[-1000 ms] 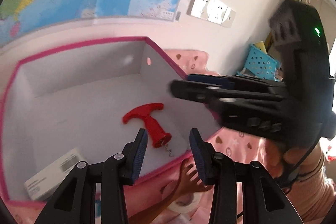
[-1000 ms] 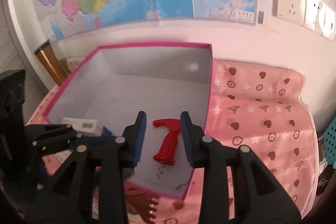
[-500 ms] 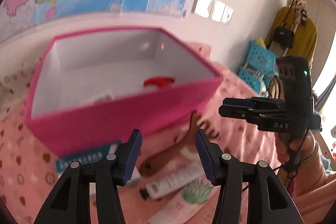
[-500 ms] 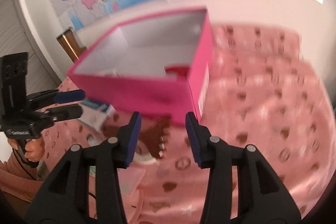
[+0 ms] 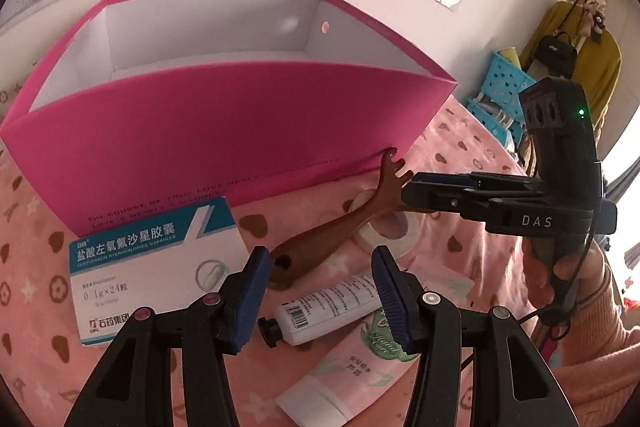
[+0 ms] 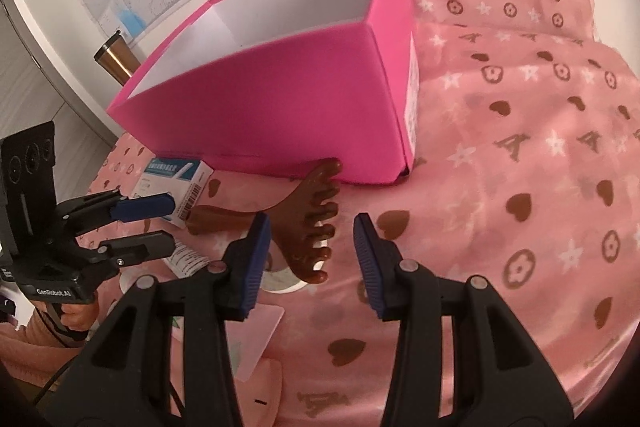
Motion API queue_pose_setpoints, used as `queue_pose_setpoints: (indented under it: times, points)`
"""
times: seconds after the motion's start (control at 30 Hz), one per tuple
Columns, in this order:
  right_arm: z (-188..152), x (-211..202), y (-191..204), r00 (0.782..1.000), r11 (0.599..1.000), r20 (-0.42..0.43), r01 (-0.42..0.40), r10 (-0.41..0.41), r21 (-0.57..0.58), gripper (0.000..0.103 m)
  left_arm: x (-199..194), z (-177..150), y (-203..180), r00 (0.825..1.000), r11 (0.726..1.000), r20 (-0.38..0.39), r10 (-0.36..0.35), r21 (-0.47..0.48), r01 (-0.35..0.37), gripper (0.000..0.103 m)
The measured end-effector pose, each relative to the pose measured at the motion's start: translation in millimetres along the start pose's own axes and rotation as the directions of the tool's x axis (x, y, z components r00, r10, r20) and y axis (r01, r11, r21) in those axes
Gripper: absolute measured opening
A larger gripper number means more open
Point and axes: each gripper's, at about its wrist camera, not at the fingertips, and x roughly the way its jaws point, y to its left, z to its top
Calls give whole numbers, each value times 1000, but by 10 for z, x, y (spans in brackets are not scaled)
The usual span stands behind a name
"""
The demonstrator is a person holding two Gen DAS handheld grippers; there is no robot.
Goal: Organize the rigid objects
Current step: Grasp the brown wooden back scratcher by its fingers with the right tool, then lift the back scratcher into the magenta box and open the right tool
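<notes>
Both grippers, left gripper (image 5: 320,287) and right gripper (image 6: 312,251), jaws apart and empty, have dropped from above the pink box (image 5: 224,147) to the brown comb (image 6: 308,223) before it: next pickup.

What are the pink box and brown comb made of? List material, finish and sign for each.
Pink box: looks like cardboard, matte pink outside, white inside; sharp folded edges.
Brown comb: probably polished wood or resin; glossy highlights on its thick teeth.
</notes>
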Motion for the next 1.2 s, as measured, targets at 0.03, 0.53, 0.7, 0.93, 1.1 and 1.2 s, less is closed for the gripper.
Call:
queue_pose_setpoints:
  times: [0.03, 0.53, 0.7, 0.93, 1.1, 1.2]
  points:
    - [-3, 21, -10, 1000, 1000, -5, -3, 3, 11, 46, -4, -14, 8, 1000, 1000, -3, 1, -3, -1, 54]
    - [-41, -69, -87, 1000, 999, 15, -5, 5, 34, 12, 113, -17, 18, 998, 1000, -57, 30, -7, -30, 54]
    - [-48, -83, -123, 1000, 999, 20, -20, 19, 45, 10, 109, -8, 44, 997, 999, -70, 35, -18, -37, 54]
    - [-39, -76, -145, 999, 998, 21, -35, 34, 52, 10, 145, 19, 34, 995, 999, -94, 20, -26, -22, 61]
    - [-38, -71, -157, 999, 998, 18, -32, 31, 49, 12, 191, 29, -36, 995, 1000, -95, 23, -3, -23, 64]
    - [-53, -82, -171, 999, 997, 15, -43, 43, 57, 16, 216, 34, -63, 995, 1000, -96, 17, 2, -17, 66]
